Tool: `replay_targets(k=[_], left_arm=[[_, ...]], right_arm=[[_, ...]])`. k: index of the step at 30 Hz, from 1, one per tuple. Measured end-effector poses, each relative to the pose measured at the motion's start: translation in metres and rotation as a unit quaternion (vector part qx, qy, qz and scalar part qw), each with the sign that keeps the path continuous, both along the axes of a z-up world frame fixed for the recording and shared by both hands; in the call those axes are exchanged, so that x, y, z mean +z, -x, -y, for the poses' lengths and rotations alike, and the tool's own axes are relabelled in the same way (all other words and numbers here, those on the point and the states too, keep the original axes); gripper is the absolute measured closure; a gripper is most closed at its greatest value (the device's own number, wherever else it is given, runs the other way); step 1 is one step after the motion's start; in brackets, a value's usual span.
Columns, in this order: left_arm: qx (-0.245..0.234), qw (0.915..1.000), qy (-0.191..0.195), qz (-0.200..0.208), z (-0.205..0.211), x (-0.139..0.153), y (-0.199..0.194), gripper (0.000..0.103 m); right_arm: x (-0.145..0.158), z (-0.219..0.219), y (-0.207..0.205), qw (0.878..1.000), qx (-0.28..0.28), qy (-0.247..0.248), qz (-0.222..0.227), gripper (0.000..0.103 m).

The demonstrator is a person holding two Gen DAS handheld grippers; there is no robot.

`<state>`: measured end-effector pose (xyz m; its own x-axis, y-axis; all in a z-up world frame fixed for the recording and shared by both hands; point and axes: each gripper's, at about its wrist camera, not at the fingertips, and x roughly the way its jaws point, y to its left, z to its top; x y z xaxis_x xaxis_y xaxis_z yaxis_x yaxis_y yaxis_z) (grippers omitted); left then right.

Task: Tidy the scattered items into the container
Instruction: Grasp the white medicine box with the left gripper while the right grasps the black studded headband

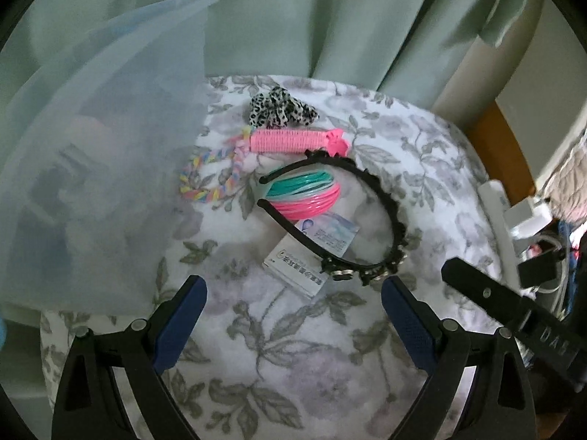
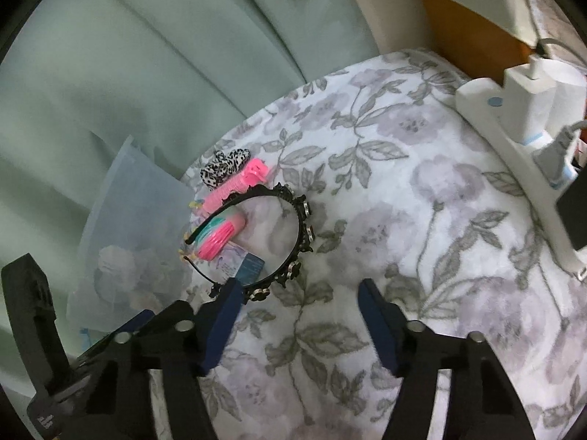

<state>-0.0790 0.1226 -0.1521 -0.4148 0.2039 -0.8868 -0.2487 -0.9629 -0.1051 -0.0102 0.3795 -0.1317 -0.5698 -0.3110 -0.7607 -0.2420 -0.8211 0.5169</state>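
Both empty and jaws apart, left gripper (image 1: 293, 295) and right gripper (image 2: 299, 299) hovering by the black headband (image 1: 370, 216), probably first for the translucent container (image 1: 110, 168), needing a pinch on its band.

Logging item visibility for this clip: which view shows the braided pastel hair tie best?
The left wrist view: the braided pastel hair tie lies in plain sight beside the translucent container. In the right wrist view only yellow tips show behind the pink-and-teal bundle.
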Motion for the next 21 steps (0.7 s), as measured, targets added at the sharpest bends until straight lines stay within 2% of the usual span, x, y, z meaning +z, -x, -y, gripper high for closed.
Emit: replay_targets(k=[3,4,6,14,17,19,21], left_arm=[[-0.02,0.9997,0.011,0.001,-0.005,-0.01,0.002,0.013],[-0.025,0.9996,0.015,0.0,-0.006,-0.013,0.002,0.02],[-0.035,0.999,0.028,-0.001,-0.008,-0.02,0.005,0.026],[-0.057,0.9977,0.036,-0.007,-0.011,-0.036,0.018,0.028],[-0.075,0.9964,0.038,-0.008,-0.018,-0.043,0.021,0.033],[-0.078,0.996,0.043,-0.004,-0.022,-0.048,0.025,0.042],[-0.078,0.9961,0.04,-0.003,-0.023,-0.051,0.029,0.042]], right_arm=[[-0.006,0.002,0.009,1.0,0.004,-0.002,0.006,0.047],[-0.008,0.003,0.013,1.0,0.006,-0.003,0.009,0.047],[-0.013,0.004,0.019,1.0,0.009,-0.004,0.014,0.052],[-0.034,0.012,0.049,0.999,0.019,-0.012,0.035,0.06],[-0.038,0.017,0.059,0.999,0.028,-0.026,0.038,0.063],[-0.039,0.019,0.064,0.998,0.032,-0.036,0.035,0.062],[-0.04,0.019,0.07,0.998,0.032,-0.043,0.032,0.063]])
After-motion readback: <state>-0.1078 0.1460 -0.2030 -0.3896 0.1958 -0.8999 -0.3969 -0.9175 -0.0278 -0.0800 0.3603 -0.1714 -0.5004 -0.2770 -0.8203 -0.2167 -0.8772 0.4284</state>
